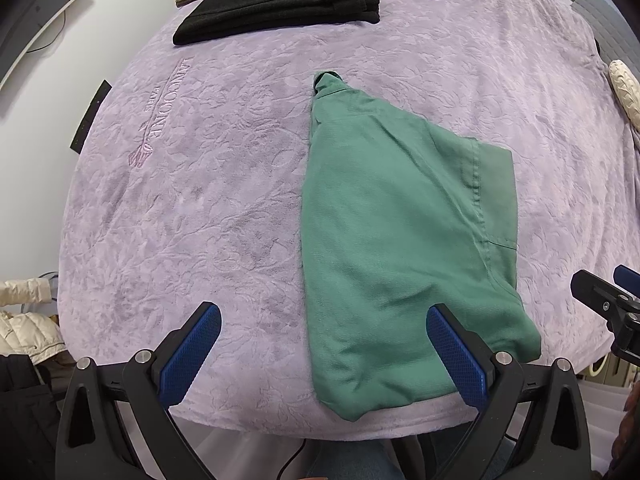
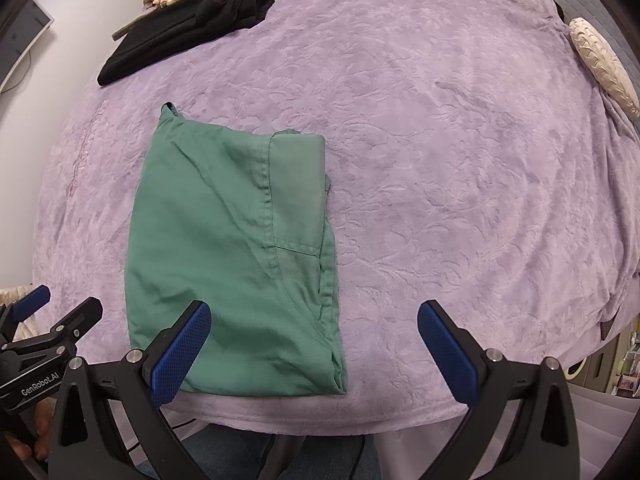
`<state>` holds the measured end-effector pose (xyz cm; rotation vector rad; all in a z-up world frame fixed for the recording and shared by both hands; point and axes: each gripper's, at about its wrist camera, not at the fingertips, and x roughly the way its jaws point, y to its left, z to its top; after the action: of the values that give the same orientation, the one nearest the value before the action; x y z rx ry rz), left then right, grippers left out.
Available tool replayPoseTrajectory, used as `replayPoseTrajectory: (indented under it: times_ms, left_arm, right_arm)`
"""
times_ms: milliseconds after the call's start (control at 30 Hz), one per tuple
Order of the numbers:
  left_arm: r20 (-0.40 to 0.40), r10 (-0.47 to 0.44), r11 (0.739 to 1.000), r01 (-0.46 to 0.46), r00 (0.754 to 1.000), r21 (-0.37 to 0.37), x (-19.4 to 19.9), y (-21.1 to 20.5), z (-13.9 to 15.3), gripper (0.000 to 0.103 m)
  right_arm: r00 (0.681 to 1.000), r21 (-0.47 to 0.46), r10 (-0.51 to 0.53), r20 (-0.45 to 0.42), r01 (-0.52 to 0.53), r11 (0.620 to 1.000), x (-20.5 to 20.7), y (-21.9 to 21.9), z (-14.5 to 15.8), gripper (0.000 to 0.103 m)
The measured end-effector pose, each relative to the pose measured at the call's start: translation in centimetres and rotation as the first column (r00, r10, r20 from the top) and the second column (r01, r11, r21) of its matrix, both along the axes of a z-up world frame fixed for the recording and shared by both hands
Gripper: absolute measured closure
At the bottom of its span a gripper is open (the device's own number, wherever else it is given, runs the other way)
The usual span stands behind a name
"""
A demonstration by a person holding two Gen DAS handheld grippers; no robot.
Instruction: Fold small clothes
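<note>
Lilac blanket (image 2: 440,160), green garment (image 2: 224,248), black clothes (image 2: 180,32)

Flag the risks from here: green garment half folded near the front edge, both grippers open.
1. The green garment lies close to the front edge of the purple blanket; a pull toward the person could drag its hem off.
2. The collar end pokes out past the fold, so the next fold may come out uneven.
3. The left gripper and right gripper are both open and close together; grabbing the same hem, they might collide.
</note>
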<state>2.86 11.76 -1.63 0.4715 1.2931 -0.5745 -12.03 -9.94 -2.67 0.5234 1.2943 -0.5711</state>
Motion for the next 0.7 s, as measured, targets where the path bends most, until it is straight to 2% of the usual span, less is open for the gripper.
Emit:
replayPoseTrajectory:
  times_ms: [700]
  left_arm:
    - [0.004,0.000,1.000,0.000,1.000,0.002,-0.13,-0.31,0.08,0.000]
  right_arm:
    - [1.000,0.001,0.003,0.000,-0.003,1.000,0.03,0.07,-0.09,0.000]
